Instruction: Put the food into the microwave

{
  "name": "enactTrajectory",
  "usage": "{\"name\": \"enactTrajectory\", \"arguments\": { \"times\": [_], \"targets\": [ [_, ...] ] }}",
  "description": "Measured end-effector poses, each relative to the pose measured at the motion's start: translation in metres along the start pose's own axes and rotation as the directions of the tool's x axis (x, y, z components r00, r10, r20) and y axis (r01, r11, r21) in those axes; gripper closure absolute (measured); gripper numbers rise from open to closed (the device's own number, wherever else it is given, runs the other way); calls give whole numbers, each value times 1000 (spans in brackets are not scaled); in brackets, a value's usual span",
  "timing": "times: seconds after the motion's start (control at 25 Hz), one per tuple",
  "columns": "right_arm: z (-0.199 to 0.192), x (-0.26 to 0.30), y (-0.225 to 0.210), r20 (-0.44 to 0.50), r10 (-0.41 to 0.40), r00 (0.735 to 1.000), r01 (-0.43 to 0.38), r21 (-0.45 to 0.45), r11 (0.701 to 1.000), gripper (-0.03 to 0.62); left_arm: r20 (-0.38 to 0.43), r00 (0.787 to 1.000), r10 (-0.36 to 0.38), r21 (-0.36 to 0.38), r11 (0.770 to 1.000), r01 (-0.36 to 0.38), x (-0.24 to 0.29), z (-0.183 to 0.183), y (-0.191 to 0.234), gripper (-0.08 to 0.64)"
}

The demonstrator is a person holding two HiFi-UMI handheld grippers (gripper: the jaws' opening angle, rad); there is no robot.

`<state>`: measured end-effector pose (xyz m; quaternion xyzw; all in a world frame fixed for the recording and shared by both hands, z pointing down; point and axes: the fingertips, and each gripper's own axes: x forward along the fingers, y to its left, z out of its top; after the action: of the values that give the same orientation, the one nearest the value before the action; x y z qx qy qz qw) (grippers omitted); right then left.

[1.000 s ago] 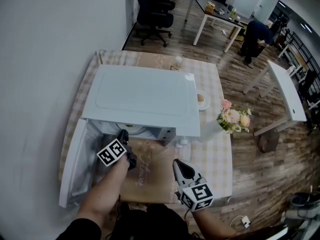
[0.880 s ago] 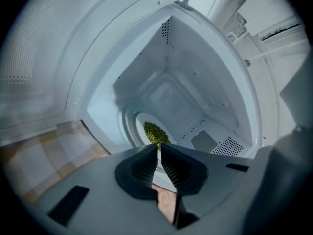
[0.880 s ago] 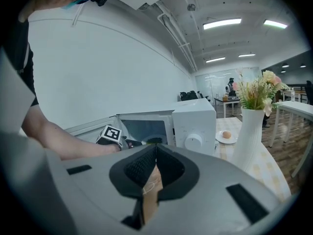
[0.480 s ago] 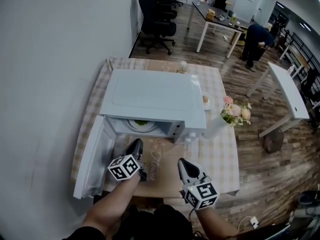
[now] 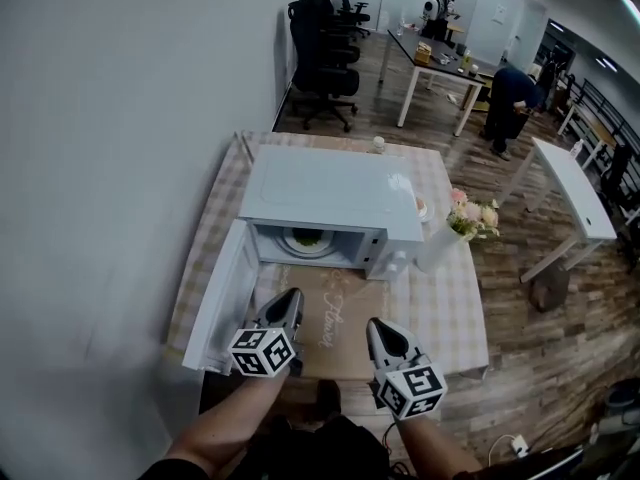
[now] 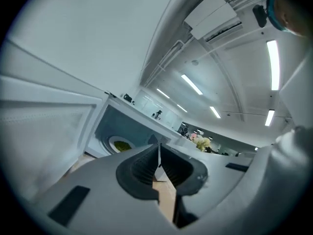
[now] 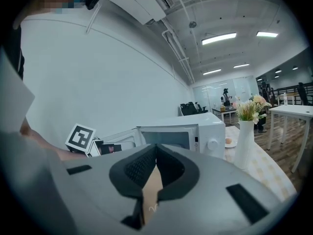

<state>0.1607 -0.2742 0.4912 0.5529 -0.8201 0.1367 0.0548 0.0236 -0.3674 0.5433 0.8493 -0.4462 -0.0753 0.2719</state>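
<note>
Both tools, the left gripper (image 5: 292,297) and the right gripper (image 5: 373,325), hover over the worktop's (image 5: 450,310) near edge, fingers pressed together on nothing. Food (image 5: 306,237) sits inside the microwave (image 5: 335,188), whose door (image 5: 216,306) stands open at the left.

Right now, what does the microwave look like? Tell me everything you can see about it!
The microwave is a smooth white box standing upright on the checked tablecloth. Its door is swung wide open to the left. Inside sits a white plate with green food on it. A round knob is on the right of its front. A white vase stands close beside its right front corner.
</note>
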Motion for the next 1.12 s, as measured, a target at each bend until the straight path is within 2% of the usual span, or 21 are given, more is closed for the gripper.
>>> {"name": "enactTrajectory", "arguments": {
  "times": [0.24, 0.4, 0.56, 0.8, 0.96, 1.12],
  "targets": [
    [-1, -24, 29, 21, -21, 1000, 21, -5, 1000, 584, 37, 993, -109, 101, 989, 105, -48, 19, -40, 547],
    [0, -38, 47, 40, -37, 999, 38, -10, 999, 584, 72, 978, -196, 184, 966, 180, -83, 33, -70, 549],
    [4, -47, 68, 63, -42, 997, 42, -4, 999, 584, 66, 965, -255, 249, 940, 232, -118, 43, -88, 552],
    [14, -58, 89, 101, -60, 993, 60, 3, 998, 584, 37, 963, -267, 354, 905, 238, -166, 52, -95, 552],
    [19, -61, 105, 121, -60, 991, 59, 18, 998, 584, 25, 955, -295, 417, 872, 258, -193, 57, -96, 552],
    [23, -60, 120, 129, -49, 990, 47, 21, 999, 584, 12, 955, -295, 424, 867, 263, -211, 60, -91, 552]
  ]
}}
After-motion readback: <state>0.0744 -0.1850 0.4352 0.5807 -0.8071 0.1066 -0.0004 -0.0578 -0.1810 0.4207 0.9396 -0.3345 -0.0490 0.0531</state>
